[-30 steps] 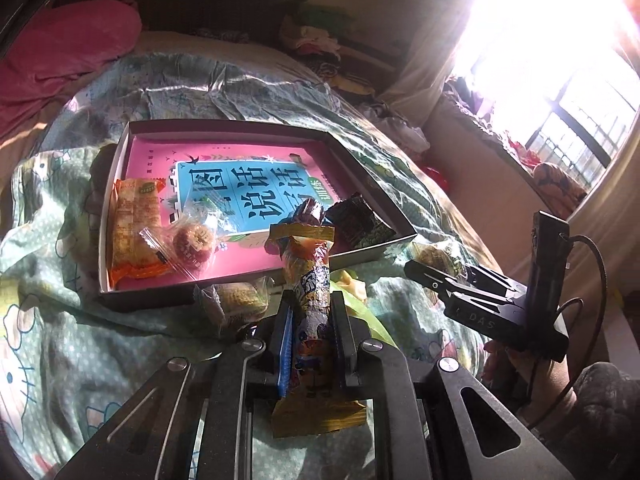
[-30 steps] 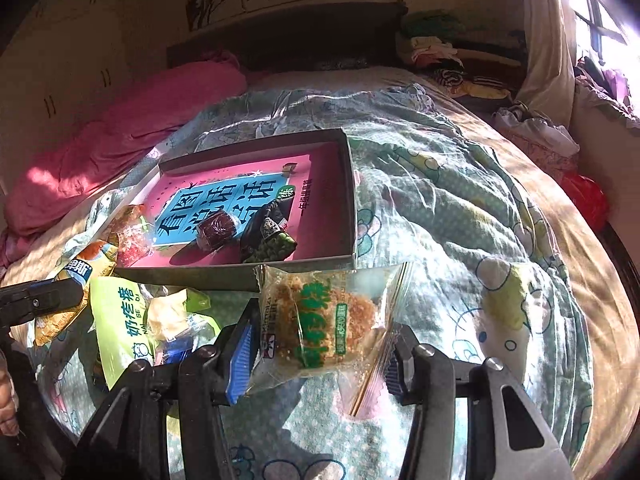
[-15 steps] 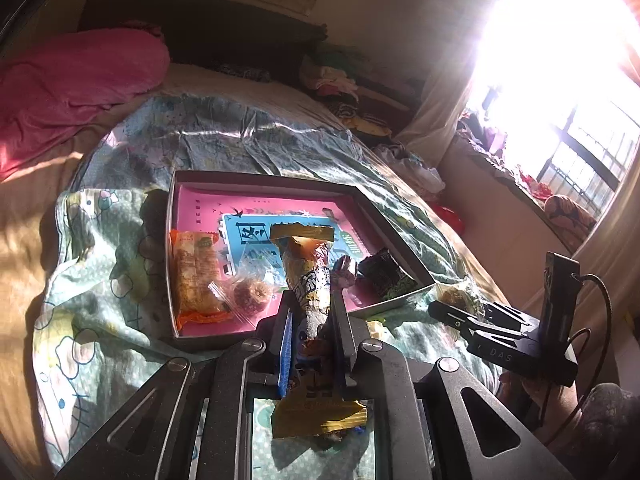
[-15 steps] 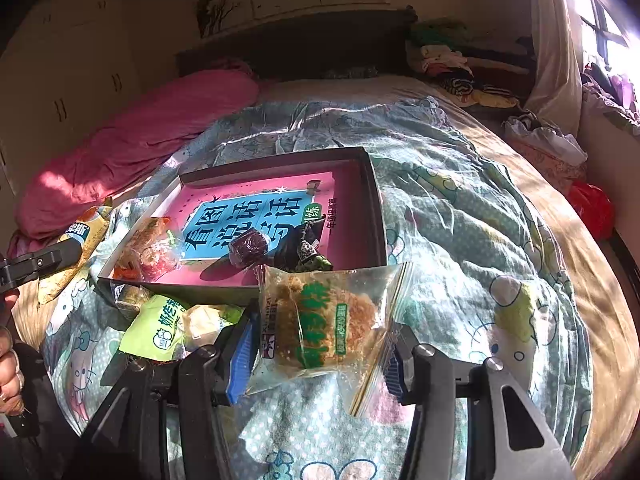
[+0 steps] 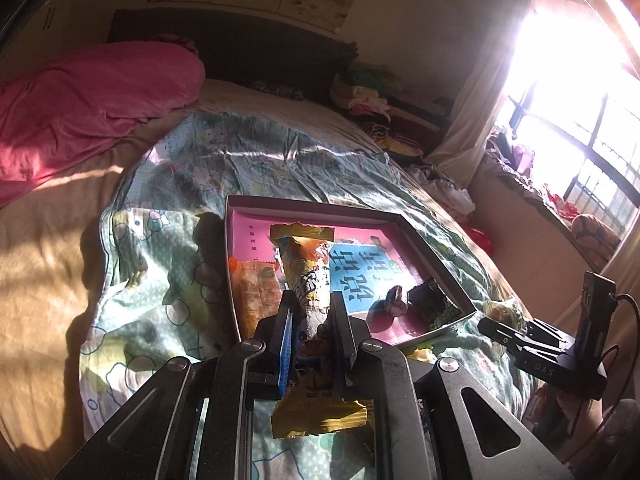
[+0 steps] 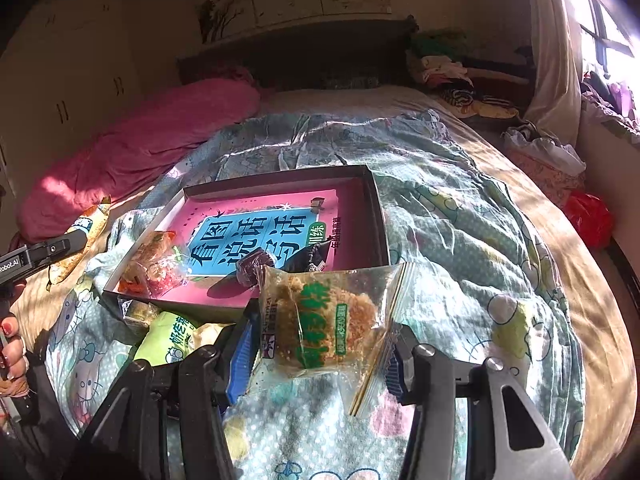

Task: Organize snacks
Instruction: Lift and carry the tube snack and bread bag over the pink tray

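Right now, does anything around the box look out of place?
Yes. A green packet and a couple of small wrapped snacks lie loose on the quilt against the box's near wall, while other snacks are inside. Each gripper holds one more packet, not yet in the box.

A long yellow snack packet (image 5: pixel 308 280) stands upright, clamped at its middle. A clear-wrapped crumbly cake (image 6: pixel 324 316) is held flat. The shallow box (image 6: pixel 376 208) on the bed holds an orange packet (image 5: pixel 256 292) and dark sweets (image 6: pixel 256 266).
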